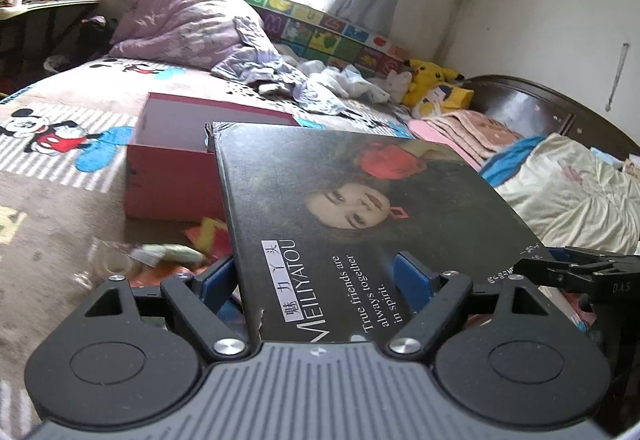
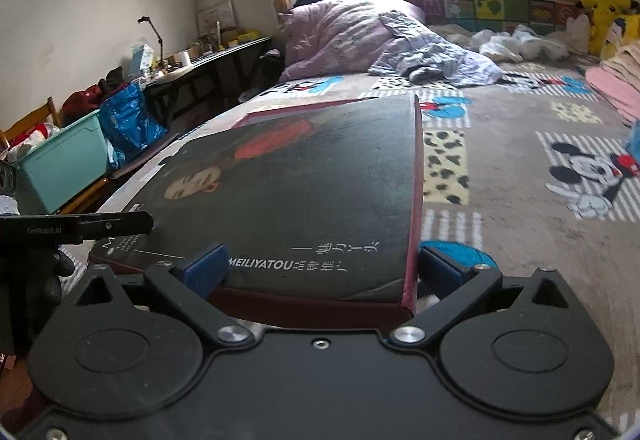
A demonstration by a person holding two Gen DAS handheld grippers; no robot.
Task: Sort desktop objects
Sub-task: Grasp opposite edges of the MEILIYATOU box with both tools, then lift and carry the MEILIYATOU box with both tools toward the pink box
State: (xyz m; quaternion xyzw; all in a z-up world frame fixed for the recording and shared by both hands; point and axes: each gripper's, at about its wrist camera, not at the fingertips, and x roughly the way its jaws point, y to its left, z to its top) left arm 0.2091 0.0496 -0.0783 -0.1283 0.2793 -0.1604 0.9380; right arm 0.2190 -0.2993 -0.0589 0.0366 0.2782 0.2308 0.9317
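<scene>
Grey-brown Mickey-print bedspread (image 2: 508,176) fills both views; everything sits on it, no actual desk surface in play. Purple quilt (image 1: 180,24) heaped at the far end, well apart from the action.

Pink open box (image 1: 168,164) lies on the bedspread ahead of the left gripper, cavity up, looks empty from what shows. Its far right part is hidden by the lid.

Dark printed box lid (image 1: 360,224) ("MEILIYATOU", woman's face, red flower) is held above the bedspread, tilted, its far edge over the box's near right corner. Red side walls show in the right wrist view, so a lid, not a book.

Left gripper (image 1: 320,280): blue pads set either side of the lid's near edge, jaws narrow, appears clamped on it. Right gripper (image 2: 320,268): one blue pad sits on the printed face, the other just outside the red side wall, so it looks to be pinching that wall, though contact at the far pad is not clear. Each gripper shows at the edge of the other's view.

Small stuff: crinkled wrappers (image 1: 176,254) and a clear plastic piece (image 1: 100,264) lie on the bedspread near the box, outside it.

Step in hand, as judged: two-handed carry of lid toward box. Loose items not boxed, so closing seems premature; next move calls for either parking the lid aside or levelling it, squaring its corners to the box and lowering evenly.
</scene>
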